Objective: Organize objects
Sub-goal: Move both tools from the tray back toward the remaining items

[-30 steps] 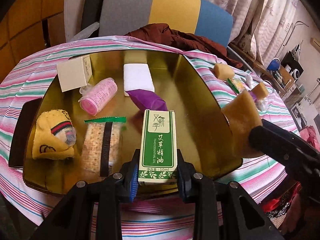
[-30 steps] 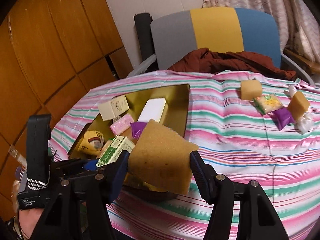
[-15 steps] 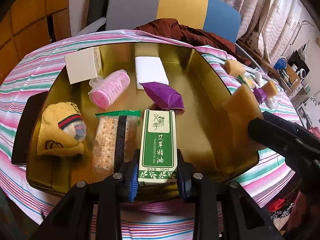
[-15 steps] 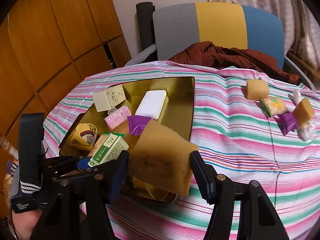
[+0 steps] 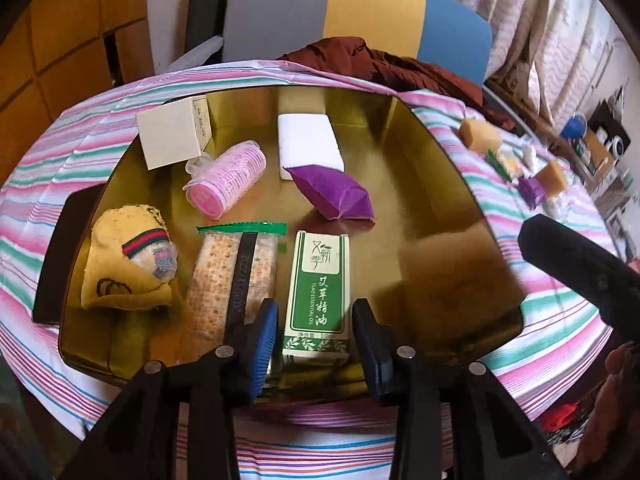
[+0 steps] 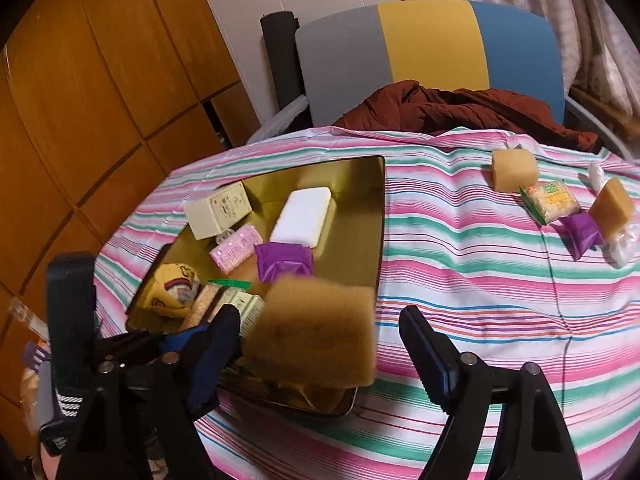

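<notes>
A green-and-white essential oil box (image 5: 316, 296) lies in the gold tray (image 5: 440, 152) near its front edge. My left gripper (image 5: 314, 340) straddles the box; its jaws are opening and the pads stand just clear of its sides. A tan sponge (image 6: 316, 328), blurred, sits between the opening jaws of my right gripper (image 6: 320, 320) with neither pad touching it, over the tray's (image 6: 380, 220) near right corner. In the left wrist view the sponge (image 5: 452, 276) is a blur low in that corner, beside a right finger (image 5: 580, 264).
The tray also holds a cream box (image 5: 172, 140), pink roll (image 5: 228, 180), white bar (image 5: 310, 144), purple packet (image 5: 332, 192), yellow sock (image 5: 128, 256) and cracker pack (image 5: 232, 280). Sponges (image 6: 514, 170), a snack packet (image 6: 552, 200) and a purple packet (image 6: 580, 232) lie on the striped cloth. A chair (image 6: 432, 48) stands behind.
The left jaws have come apart from the oil box, which stays lying in the tray. The right jaws have widened and the sponge has slipped free, dropping toward the tray corner.
</notes>
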The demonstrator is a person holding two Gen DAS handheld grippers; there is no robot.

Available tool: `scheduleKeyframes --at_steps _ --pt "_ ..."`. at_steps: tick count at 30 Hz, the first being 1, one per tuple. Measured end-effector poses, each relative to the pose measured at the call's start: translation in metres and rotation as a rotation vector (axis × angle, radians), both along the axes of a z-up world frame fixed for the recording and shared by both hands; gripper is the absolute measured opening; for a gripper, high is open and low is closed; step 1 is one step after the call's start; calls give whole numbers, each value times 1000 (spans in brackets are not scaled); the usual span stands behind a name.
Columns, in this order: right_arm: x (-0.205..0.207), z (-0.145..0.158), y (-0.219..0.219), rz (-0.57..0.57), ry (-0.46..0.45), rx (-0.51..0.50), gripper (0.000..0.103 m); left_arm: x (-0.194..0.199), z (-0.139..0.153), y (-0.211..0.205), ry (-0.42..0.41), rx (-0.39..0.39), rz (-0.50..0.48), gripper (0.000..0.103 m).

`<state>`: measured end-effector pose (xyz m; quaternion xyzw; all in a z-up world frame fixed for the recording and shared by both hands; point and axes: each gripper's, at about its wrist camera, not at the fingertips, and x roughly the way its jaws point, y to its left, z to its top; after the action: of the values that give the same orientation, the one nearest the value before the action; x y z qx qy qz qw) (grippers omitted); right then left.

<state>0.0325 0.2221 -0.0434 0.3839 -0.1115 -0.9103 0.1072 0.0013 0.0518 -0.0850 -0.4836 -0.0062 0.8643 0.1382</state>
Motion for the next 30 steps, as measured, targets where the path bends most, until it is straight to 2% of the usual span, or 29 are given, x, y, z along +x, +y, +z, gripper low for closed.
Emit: scheduleKeyframes --at_steps 5,11,13,19,30 --pt "4 4 23 -57 23 -44 82 4 9 -3 33 9 41 40" --pt "11 6 53 -130 36 -79 82 6 22 0 82 67 76 41" --pt "13 4 65 -158 36 -85 83 5 25 6 86 85 73 44" --pt "16 -7 96 -220 13 -95 83 6 28 44 77 107 -3 48" --pt "26 -33 145 -327 -38 -93 83 21 25 121 49 100 -176 48"
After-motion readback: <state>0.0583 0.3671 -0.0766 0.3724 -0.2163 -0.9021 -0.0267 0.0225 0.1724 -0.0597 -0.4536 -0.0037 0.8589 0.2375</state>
